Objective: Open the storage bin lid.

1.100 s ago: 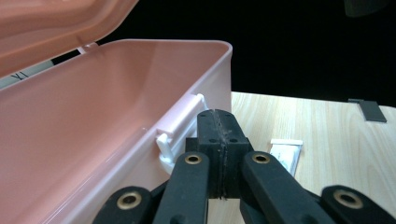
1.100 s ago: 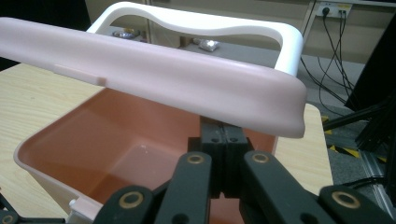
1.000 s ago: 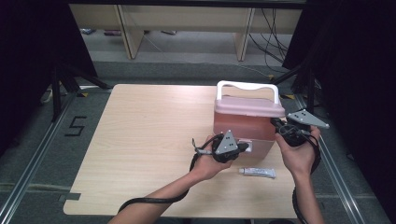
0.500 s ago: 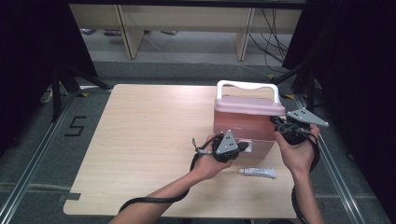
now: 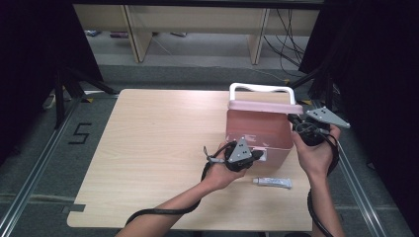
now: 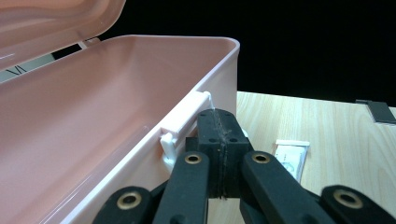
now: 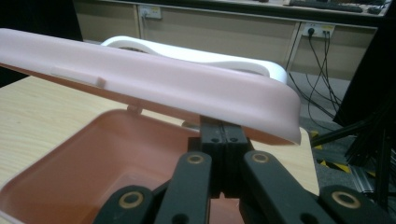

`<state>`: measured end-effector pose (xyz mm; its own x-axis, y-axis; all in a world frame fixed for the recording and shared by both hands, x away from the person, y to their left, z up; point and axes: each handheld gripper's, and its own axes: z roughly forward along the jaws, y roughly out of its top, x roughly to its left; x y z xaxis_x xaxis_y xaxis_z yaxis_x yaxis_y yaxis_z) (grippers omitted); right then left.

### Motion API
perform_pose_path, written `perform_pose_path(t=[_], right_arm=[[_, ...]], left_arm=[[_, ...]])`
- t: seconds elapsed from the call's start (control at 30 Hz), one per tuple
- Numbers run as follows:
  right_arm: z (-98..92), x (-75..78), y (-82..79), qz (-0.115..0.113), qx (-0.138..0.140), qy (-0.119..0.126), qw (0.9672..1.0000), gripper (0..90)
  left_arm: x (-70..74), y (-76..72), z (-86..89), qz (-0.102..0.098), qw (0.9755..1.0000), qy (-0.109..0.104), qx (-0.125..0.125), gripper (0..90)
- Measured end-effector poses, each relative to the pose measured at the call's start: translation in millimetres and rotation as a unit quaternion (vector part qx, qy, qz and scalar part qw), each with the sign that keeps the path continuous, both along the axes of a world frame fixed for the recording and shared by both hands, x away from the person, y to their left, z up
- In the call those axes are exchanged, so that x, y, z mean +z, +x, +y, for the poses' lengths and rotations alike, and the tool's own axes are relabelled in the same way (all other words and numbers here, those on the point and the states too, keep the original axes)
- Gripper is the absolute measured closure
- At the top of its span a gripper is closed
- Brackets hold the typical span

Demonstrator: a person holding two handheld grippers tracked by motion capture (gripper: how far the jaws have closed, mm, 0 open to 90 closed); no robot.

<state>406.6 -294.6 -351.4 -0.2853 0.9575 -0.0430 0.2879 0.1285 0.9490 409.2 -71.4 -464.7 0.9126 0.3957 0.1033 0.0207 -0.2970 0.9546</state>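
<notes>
Jaws of left gripper (image 6: 218, 140): fully closed, pads pressed flat together, nothing between them. Tips set against the white latch (image 6: 184, 126) on the front wall of the pink box (image 6: 93, 121), at or just beside the latch's outer end; actual contact cannot be confirmed. Seen from above, left gripper (image 5: 257, 154) at the box's near wall, low on it.

Jaws of right gripper (image 7: 223, 140): likewise fully closed, pads together, nothing clamped. Tips placed under the edge of the pink lid (image 7: 154, 84), at or touching its underside; lid raised partway, tilted, hinged at the far side, with a gap open above the box interior (image 7: 93, 163). Seen from above, right gripper (image 5: 295, 121) at the box's right side, up at lid level.

Box (image 5: 257, 126): standing on the worktop (image 5: 158, 148), right of centre, toward the far edge. White handle (image 5: 261, 90) on top of the lid, toward the far side. Interior empty as far as visible.

Small white tube (image 5: 272, 182): lying flat on the worktop near the box's front, just beside the left hand (image 5: 222, 170), apart from both grippers.
</notes>
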Motion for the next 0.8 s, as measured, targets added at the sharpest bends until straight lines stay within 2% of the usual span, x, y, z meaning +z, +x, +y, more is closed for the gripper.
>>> perform_pose_path(t=[0.03, 0.13, 0.23, 0.27, 0.33, 0.47, 0.5, 0.63, 0.8], right_arm=[[1.0, 0.2, -0.3, 0.002, -0.003, 0.009, 1.0, 90.0], [0.0, 0.7, 1.6, -0.006, -0.005, -0.001, 1.0, 90.0], [1.1, 0.7, 3.9, -0.009, -0.012, 0.011, 0.9998, 90.0], [-0.9, 1.5, 5.6, -0.015, -0.008, -0.002, 0.9999, 90.0], [1.3, 1.8, 6.2, -0.01, -0.017, 0.015, 0.9997, 90.0], [-0.2, 3.5, 11.0, -0.021, -0.016, 0.002, 0.9997, 90.0], [0.8, 4.4, 11.2, -0.015, -0.021, 0.011, 0.9996, 90.0], [-0.9, 7.8, 16.1, -0.024, -0.023, 0.005, 0.9994, 90.0], [-0.5, 11.2, 22.1, -0.026, -0.026, 0.006, 0.9993, 90.0]], left_arm=[[-0.1, 0.0, 0.1, 0.0, 1.0, 0.0, 0.0, 89.5], [-0.4, -0.1, -0.7, 0.001, 1.0, -0.003, 0.001, 89.6], [-0.4, -0.1, -1.0, 0.001, 1.0, -0.003, 0.001, 89.5], [-0.4, -0.1, -0.9, 0.001, 1.0, -0.003, 0.001, 89.5], [-0.5, -0.1, -0.9, 0.001, 1.0, -0.004, 0.001, 89.5], [-0.7, -0.2, -1.0, 0.001, 1.0, -0.004, 0.001, 89.5], [-0.7, -0.2, -1.1, 0.001, 1.0, -0.004, 0.001, 89.5], [-0.7, -0.2, -1.2, 0.001, 1.0, -0.004, 0.002, 89.5], [-0.5, -0.2, -1.2, 0.001, 1.0, -0.004, 0.002, 89.5]])
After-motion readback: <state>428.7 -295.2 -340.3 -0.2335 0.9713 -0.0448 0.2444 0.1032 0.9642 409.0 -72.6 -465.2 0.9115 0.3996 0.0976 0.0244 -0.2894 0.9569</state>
